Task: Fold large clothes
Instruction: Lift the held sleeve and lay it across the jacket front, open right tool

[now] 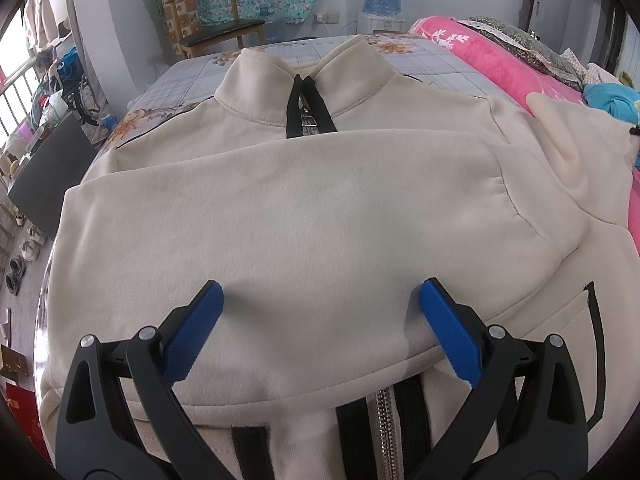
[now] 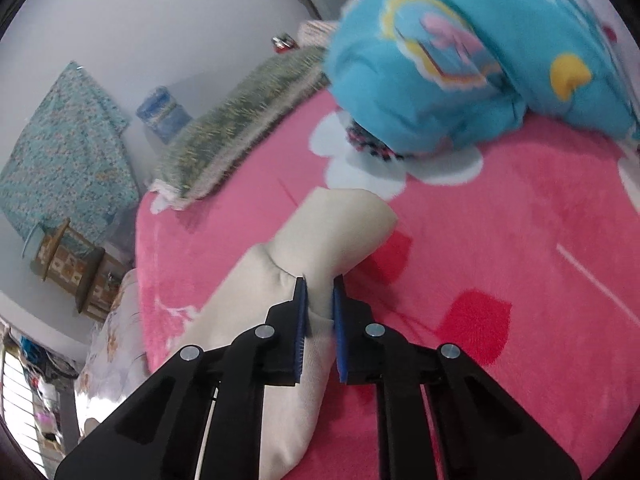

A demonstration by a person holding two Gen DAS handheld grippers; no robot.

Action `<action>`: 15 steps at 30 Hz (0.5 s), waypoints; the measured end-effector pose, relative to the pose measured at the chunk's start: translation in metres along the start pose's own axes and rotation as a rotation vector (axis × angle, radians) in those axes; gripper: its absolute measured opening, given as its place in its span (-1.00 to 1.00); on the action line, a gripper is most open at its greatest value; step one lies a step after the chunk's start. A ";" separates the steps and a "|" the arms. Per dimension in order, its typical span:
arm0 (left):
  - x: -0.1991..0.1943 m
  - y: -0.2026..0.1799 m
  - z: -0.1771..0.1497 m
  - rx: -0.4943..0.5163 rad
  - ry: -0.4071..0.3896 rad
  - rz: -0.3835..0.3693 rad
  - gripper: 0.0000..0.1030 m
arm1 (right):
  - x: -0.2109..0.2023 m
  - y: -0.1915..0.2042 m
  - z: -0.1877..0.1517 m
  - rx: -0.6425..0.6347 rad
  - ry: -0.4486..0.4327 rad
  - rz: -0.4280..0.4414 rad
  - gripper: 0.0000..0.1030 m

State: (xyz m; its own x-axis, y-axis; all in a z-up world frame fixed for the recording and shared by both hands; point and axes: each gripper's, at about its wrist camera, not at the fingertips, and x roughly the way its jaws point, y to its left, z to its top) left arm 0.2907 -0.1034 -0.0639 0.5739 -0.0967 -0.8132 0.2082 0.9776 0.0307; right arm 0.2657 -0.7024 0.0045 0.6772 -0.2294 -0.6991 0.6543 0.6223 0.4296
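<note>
cream jacket [image 1: 320,208] lies flat on the bed [image 1: 192,76], one sleeve [image 1: 280,200] already folded across the chest. left gripper [image 1: 320,300] hovers over it, jaws wide, holding nothing. right gripper [image 2: 320,292] pinches the other sleeve [image 2: 336,228] above the pink blanket [image 2: 500,248], probably to fold it inward.

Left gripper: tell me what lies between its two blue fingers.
In the left wrist view, the left gripper stands open; between its fingers lies only the cream jacket's folded sleeve.
</note>
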 end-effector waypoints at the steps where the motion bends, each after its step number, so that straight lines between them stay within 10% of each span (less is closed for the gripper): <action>1: 0.000 0.001 0.001 0.003 -0.002 -0.005 0.86 | -0.007 0.006 0.000 -0.016 -0.009 0.008 -0.76; 11: -0.064 0.026 0.006 0.016 -0.150 0.020 0.81 | -0.099 0.080 -0.007 -0.210 -0.112 0.091 -0.77; 15: -0.087 0.053 0.002 -0.014 -0.169 0.034 0.42 | -0.135 0.116 -0.022 -0.286 -0.142 0.160 -0.77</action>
State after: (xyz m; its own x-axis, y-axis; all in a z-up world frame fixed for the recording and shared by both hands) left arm 0.2538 -0.0437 0.0095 0.7057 -0.0928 -0.7024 0.1765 0.9831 0.0475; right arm 0.2427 -0.5826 0.1363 0.8167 -0.2015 -0.5407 0.4292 0.8384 0.3358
